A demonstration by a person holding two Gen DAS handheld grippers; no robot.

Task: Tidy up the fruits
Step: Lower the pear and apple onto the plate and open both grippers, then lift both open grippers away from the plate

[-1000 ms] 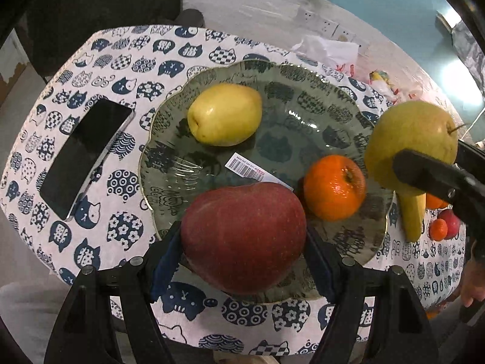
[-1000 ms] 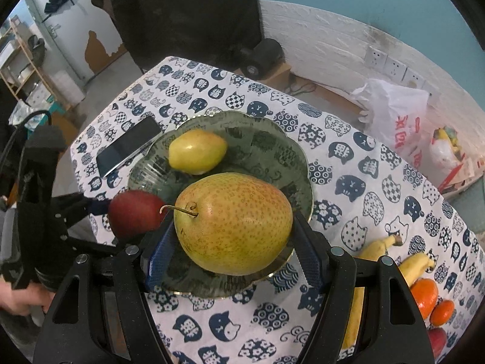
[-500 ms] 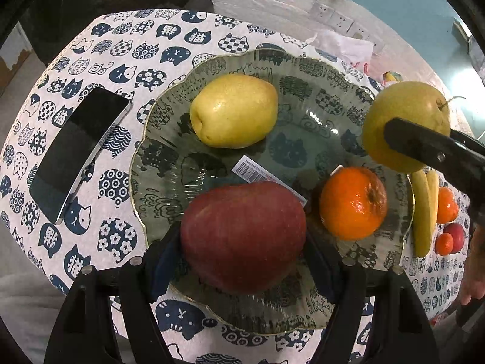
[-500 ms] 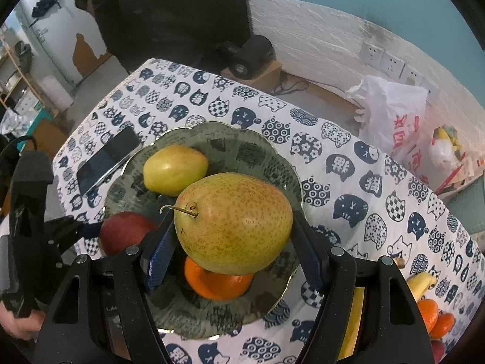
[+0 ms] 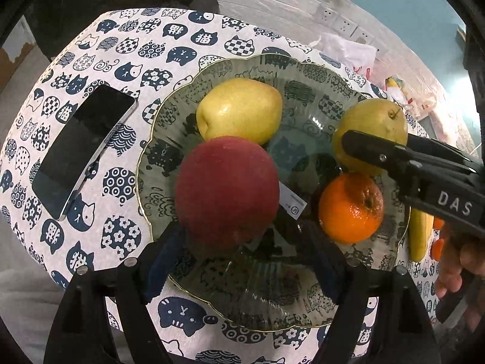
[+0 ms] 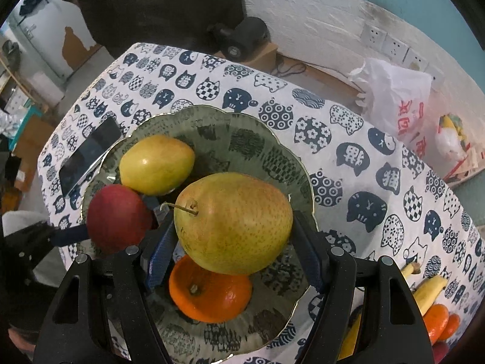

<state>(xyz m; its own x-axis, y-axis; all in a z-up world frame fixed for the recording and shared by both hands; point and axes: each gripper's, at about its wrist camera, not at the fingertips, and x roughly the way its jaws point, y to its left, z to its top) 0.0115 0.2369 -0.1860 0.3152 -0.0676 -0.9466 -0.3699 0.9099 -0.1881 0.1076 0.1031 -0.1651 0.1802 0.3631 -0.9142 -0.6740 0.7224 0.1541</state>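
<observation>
A round scalloped green glass plate (image 5: pixel 303 69) is seen on the cat-print tablecloth (image 5: pixel 75 60). A speckled yellow-green pear (image 6: pixel 233 223) is pinched over it by the right gripper (image 6: pixel 233 242). A dark red apple (image 5: pixel 227 191) lies on the plate, ahead of the spread left gripper (image 5: pixel 242 261).

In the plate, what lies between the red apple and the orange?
In the left wrist view, a white barcode label lies on the glass plate between the red apple and the orange; no fruit lies there.
</observation>
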